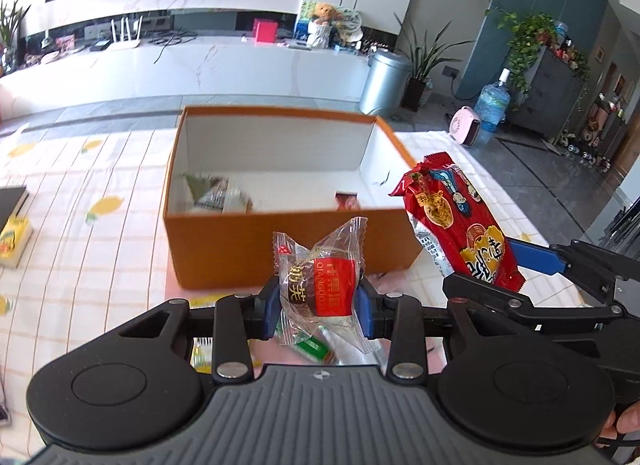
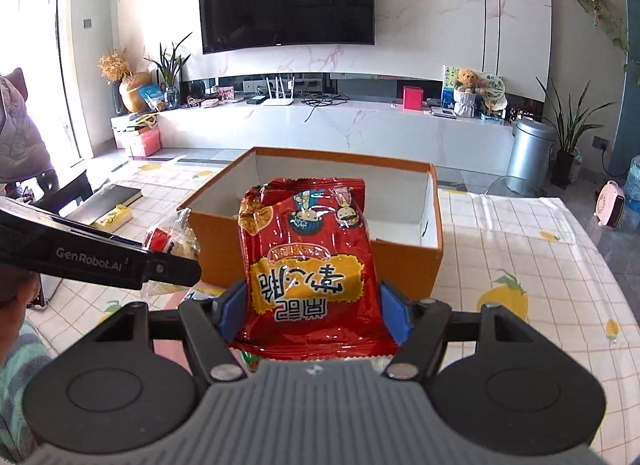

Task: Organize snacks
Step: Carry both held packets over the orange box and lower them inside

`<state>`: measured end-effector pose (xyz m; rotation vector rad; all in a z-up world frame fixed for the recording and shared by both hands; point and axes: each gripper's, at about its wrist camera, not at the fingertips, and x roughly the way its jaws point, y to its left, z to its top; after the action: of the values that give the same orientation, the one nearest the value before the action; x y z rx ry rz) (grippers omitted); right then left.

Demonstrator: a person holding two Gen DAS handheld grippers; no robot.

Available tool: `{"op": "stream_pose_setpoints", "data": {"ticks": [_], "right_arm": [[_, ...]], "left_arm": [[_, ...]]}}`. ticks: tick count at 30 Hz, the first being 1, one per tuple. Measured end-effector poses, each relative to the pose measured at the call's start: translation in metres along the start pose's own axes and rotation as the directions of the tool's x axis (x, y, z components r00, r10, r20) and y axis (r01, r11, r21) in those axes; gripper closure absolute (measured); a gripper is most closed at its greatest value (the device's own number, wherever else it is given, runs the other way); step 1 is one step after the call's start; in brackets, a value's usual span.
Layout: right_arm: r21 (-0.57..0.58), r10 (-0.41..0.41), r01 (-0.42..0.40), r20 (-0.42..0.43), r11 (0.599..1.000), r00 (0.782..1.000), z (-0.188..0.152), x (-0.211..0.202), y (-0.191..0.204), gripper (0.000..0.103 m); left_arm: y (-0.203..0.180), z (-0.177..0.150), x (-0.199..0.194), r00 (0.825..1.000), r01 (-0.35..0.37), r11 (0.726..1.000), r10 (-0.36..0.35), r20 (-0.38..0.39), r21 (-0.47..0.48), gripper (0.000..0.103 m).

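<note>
Two tools are up over the table [image 1: 100, 169], each gripping a snack. The left tool [image 1: 318, 307] has its blue pads pressed on both sides of a clear-wrapped pastry [image 1: 320, 269] with a red label, the wrapper ends sticking out above and below. The right tool [image 2: 312, 311] clamps a red bag [image 2: 306, 257] with yellow lettering by its lower part, so the bag stands upright between the pads. In the left wrist view the same red bag [image 1: 460, 225] shows to the right of the pastry, tilted, held in the right tool [image 1: 504, 269].

Just beyond both snacks sits an open orange box [image 1: 280, 241] with a white inside, resting on the checked cloth with lemon prints. Inside it lie a greenish wrapped snack [image 1: 212, 193] at the left end and a small red packet [image 1: 347, 200] against the near wall. A green packet [image 1: 316, 349] lies on the table under the left tool. A book [image 2: 112, 201] lies on the table left of the box.
</note>
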<state>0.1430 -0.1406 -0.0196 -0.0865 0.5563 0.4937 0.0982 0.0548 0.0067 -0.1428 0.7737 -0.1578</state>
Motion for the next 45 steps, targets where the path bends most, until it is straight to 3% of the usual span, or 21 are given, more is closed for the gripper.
{"op": "stream_pose_setpoints", "data": {"ticks": [7,15,19,23,30,34,45], "right_arm": [[0.039,0.039,-0.039,-0.01,0.998,0.999,0.054,0.017,-0.018,0.037],[0.096,0.061,-0.047,-0.154,0.994,0.986,0.092,0.086,-0.044,0.036],[0.114,0.079,-0.05,-0.265,0.992,0.961,0.098,0.134,-0.054,0.036],[0.064,0.047,-0.026,-0.349,0.998,0.936,0.098,0.173,-0.055,0.036],[-0.051,-0.027,0.004,-0.465,0.999,0.885,0.097,0.239,-0.058,0.037],[-0.055,-0.031,0.003,-0.506,0.998,0.862,0.096,0.265,-0.062,0.037],[-0.071,-0.045,0.006,-0.563,0.997,0.825,0.096,0.302,-0.065,0.036]], "left_arm": [[0.001,0.045,0.017,1.0,-0.008,0.998,0.007,0.013,0.068,0.061],[0.019,0.078,0.069,0.996,0.031,0.996,-0.024,-0.082,0.086,0.061],[0.031,0.088,0.099,0.989,0.063,0.996,-0.055,-0.139,0.056,0.061],[0.04,0.095,0.133,0.978,0.066,0.997,-0.059,-0.198,0.029,0.061],[0.052,0.101,0.185,0.951,0.021,1.0,-0.013,-0.308,0.023,0.061],[0.057,0.105,0.205,0.938,0.005,1.0,0.001,-0.346,0.016,0.061],[0.068,0.108,0.234,0.911,-0.037,0.999,0.033,-0.411,-0.002,0.06]]}}
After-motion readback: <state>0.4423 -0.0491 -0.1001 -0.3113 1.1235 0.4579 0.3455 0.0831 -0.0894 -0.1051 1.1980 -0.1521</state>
